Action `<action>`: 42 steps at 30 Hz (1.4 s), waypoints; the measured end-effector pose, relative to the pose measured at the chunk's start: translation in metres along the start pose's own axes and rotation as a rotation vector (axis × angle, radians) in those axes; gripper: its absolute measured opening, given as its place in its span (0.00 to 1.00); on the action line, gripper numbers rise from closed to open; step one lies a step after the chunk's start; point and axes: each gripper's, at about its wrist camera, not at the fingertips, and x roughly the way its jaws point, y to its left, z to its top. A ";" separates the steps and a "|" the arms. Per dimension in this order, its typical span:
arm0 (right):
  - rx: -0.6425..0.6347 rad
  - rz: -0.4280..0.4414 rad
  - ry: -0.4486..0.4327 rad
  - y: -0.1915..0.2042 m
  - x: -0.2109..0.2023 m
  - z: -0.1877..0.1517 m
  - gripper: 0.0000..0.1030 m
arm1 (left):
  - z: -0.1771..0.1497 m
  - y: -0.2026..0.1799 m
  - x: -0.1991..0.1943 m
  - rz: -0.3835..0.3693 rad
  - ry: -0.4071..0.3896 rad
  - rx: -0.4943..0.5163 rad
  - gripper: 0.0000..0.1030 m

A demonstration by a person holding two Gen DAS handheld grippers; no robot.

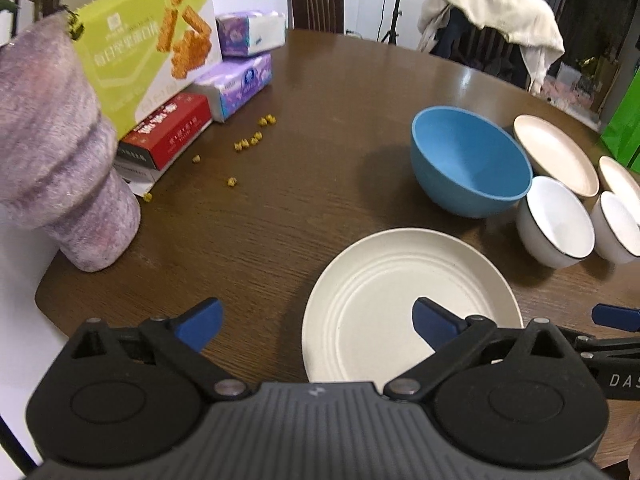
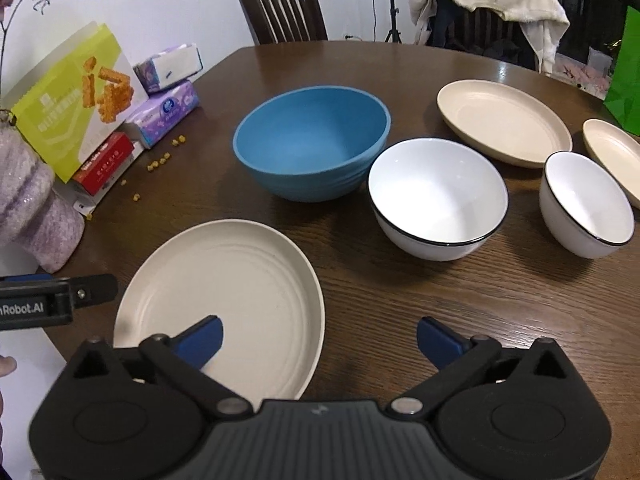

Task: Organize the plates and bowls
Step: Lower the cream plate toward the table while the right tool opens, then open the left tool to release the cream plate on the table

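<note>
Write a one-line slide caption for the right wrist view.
Open right gripper above a cream plate, with blue bowl and two white bowls beyond.

Black grippers (image 1: 318, 324), blue-tipped jaws, ribbed housing.

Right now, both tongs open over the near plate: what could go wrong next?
1. The round cream plate lies flat on the brown wooden table; its low rim could slip from the right tongs.
2. The blue bowl and the larger black-rimmed white bowl sit nearly touching, so gripping one may knock the other.
</note>
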 end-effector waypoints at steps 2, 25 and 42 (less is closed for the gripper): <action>0.004 0.000 -0.012 0.000 -0.006 -0.001 1.00 | -0.001 0.001 -0.007 -0.002 -0.015 0.000 1.00; 0.099 -0.031 -0.081 -0.008 -0.058 -0.045 1.00 | -0.023 -0.002 -0.052 -0.021 -0.100 0.074 1.00; 0.084 -0.049 -0.117 -0.050 -0.096 -0.053 1.00 | -0.030 -0.057 -0.079 -0.029 -0.152 0.093 1.00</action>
